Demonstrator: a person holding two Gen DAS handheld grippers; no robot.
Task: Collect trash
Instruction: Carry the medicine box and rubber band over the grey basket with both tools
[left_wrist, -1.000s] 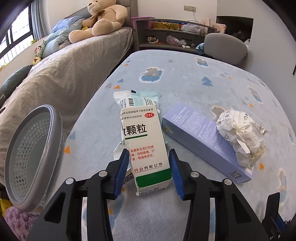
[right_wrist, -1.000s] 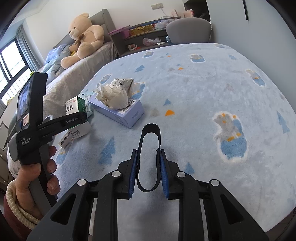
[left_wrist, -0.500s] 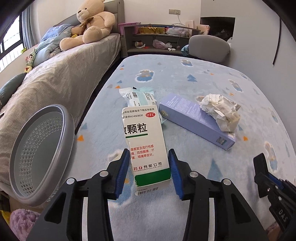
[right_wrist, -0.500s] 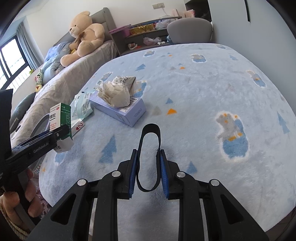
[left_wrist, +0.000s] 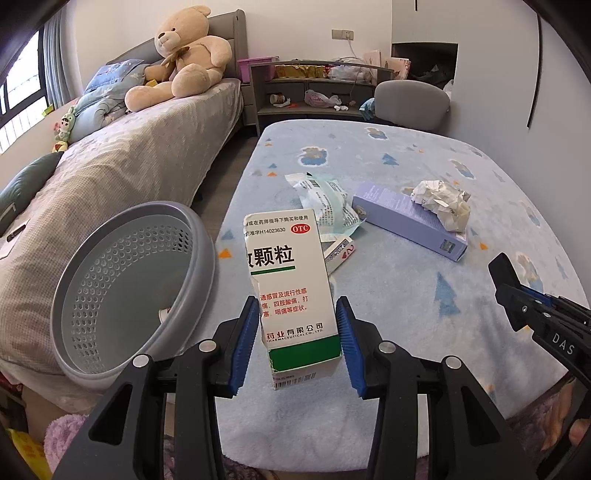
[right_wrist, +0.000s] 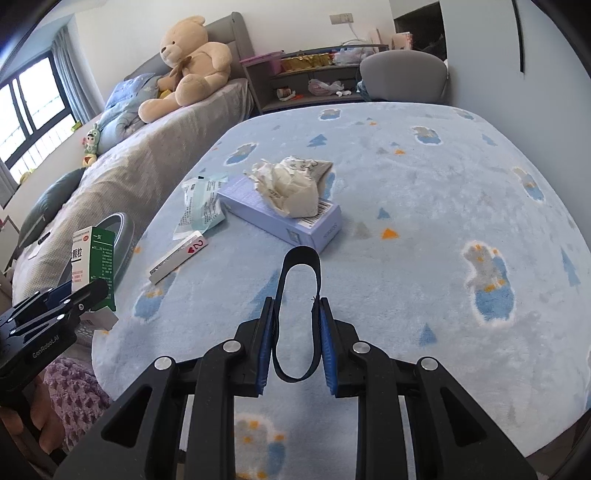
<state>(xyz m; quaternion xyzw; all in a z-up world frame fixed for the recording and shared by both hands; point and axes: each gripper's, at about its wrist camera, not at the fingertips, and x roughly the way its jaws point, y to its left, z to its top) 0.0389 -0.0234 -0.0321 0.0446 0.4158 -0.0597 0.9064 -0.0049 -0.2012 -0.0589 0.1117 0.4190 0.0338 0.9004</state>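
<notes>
My left gripper (left_wrist: 297, 339) is shut on a white and green medicine box (left_wrist: 290, 288) and holds it in the air near the table's front left edge, right of a grey perforated basket (left_wrist: 122, 284). The box also shows in the right wrist view (right_wrist: 94, 266). My right gripper (right_wrist: 297, 336) is shut on a black band loop (right_wrist: 297, 314) above the blue table cover. On the table lie a purple box (left_wrist: 406, 219) with a crumpled paper ball (left_wrist: 441, 203) on it, a plastic wrapper (left_wrist: 325, 203) and a playing card (right_wrist: 181, 256).
A bed (left_wrist: 122, 162) with a teddy bear (left_wrist: 181, 55) runs along the left. A grey chair (left_wrist: 412, 103) and shelves (left_wrist: 314, 88) stand behind the table (left_wrist: 424, 295). A small white item lies in the basket.
My left gripper has lifted the medicine box off the table and drawn it back towards the front left, beside the basket. The playing card under it now shows. The right gripper has stayed still.
</notes>
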